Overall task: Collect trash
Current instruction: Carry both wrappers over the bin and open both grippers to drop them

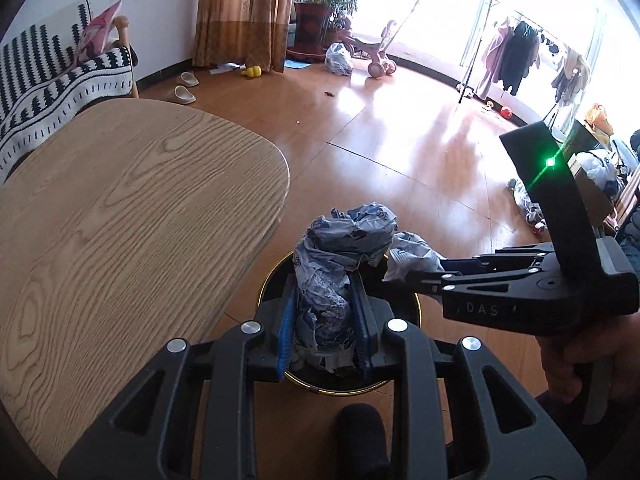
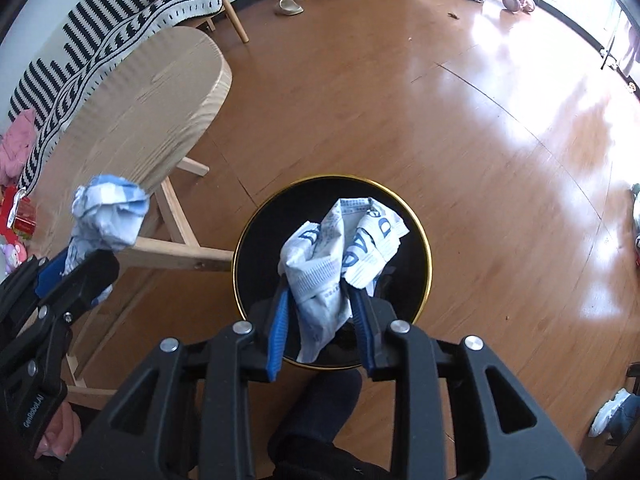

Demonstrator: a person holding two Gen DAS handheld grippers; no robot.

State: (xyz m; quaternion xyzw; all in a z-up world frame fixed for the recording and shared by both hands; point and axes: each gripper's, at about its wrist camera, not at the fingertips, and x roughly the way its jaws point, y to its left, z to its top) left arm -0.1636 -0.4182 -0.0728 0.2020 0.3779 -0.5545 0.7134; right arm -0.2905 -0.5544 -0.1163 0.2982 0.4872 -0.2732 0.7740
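So on the left there's the wooden table (image 1: pixel 120 208), top bare in what shows. Just past its edge on the floor sits the black bin (image 2: pixel 332 272) with a gold rim, and both wads hang over its mouth. Can't really see the bottom of it, it's just dark in there.

Left hand-held gripper (image 1: pixel 326 312) is clamped on a crumpled bluish paper wad (image 1: pixel 344 248), pads pressing it from both sides, right above the bin.

Further right, the right hand-held gripper (image 2: pixel 320 320) has a crumpled white wrapper (image 2: pixel 340 256) with blue print between its blue pads, over the middle of the bin. Looks pinched at the lower part, the pads pressing on it.
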